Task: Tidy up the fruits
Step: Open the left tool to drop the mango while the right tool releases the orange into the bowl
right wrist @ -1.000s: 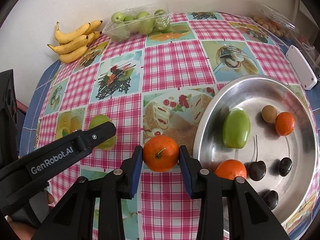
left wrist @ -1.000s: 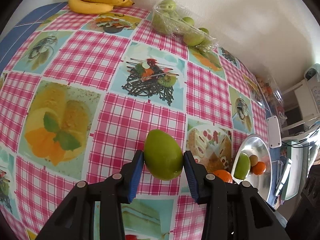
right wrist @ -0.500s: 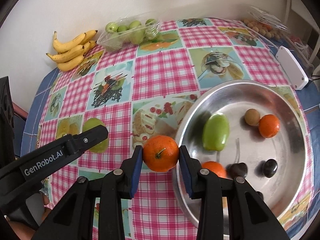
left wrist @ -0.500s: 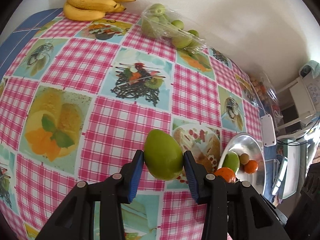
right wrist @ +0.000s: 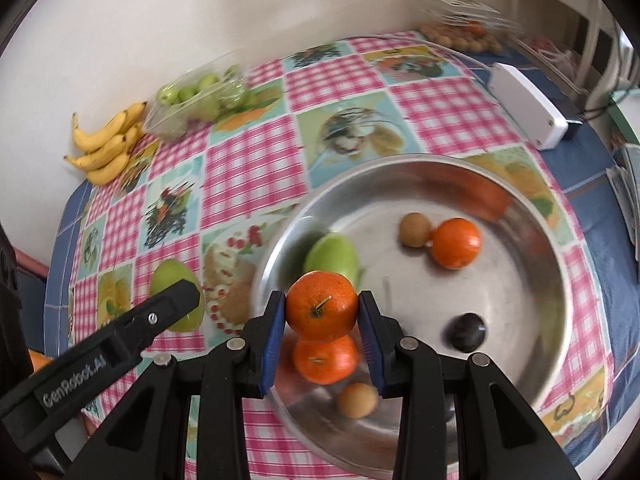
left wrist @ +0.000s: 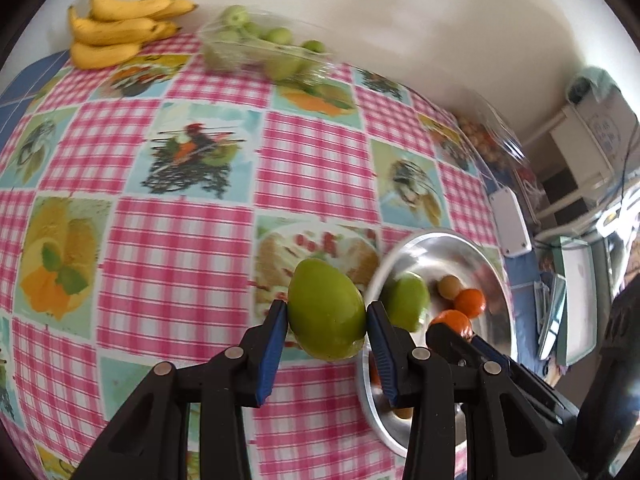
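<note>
My left gripper (left wrist: 326, 322) is shut on a green mango (left wrist: 325, 308), held above the tablecloth just left of the steel bowl's rim (left wrist: 370, 280). My right gripper (right wrist: 322, 314) is shut on an orange (right wrist: 322, 305), hanging over the near left part of the steel bowl (right wrist: 532, 364). In the bowl lie a second green mango (right wrist: 334, 256), two more oranges (right wrist: 456, 242), a brown kiwi (right wrist: 415, 229), a dark plum (right wrist: 466, 332) and a small tan fruit (right wrist: 356, 400). The left gripper's finger (right wrist: 160, 316) and its mango show at the left of the right wrist view.
Bananas (right wrist: 106, 144) and a clear bag of small green fruits (right wrist: 196, 98) lie at the table's far side by the wall. A white box (right wrist: 528, 110) and a clear container of small fruits (right wrist: 460, 36) sit beyond the bowl. The checked tablecloth (left wrist: 172, 264) spreads left of the bowl.
Both grippers have travelled to the right toward the bowl, fruits still gripped. The orange now hangs over the bowl's inside, and the mango has come up beside the rim.
</note>
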Demonstrator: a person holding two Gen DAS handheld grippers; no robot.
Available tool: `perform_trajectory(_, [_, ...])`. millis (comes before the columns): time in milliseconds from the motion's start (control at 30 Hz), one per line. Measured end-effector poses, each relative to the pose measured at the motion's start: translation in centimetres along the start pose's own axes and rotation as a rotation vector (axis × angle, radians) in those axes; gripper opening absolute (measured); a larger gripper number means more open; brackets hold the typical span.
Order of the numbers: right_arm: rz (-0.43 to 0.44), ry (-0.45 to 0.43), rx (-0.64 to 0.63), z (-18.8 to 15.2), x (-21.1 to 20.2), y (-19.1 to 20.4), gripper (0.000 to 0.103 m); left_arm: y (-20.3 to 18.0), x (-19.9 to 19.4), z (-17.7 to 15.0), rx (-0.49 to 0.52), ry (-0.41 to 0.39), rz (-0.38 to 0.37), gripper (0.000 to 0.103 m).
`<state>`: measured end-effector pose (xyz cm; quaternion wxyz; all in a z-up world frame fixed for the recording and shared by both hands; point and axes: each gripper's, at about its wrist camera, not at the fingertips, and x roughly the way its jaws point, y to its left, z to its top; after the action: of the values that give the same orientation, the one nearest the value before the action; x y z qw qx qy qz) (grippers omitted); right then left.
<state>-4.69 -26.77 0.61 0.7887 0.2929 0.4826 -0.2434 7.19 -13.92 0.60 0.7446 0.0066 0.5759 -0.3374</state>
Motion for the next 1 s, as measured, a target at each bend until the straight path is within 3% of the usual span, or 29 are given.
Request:
perform_trajectory(400, [-0.040, -0.011, 0.113, 0.0, -1.2, -5.6, 0.038, -5.5, 1.5, -1.5, 0.136, 0.044, -0.018, 0.043])
perform_trajectory(1000, [-0.059, 0.056, 0.135, -0.7, 0.5, -6.4, 0.039, -5.8, 3.0, -2.1, 0.134, 0.088, 0.004, 0.043])
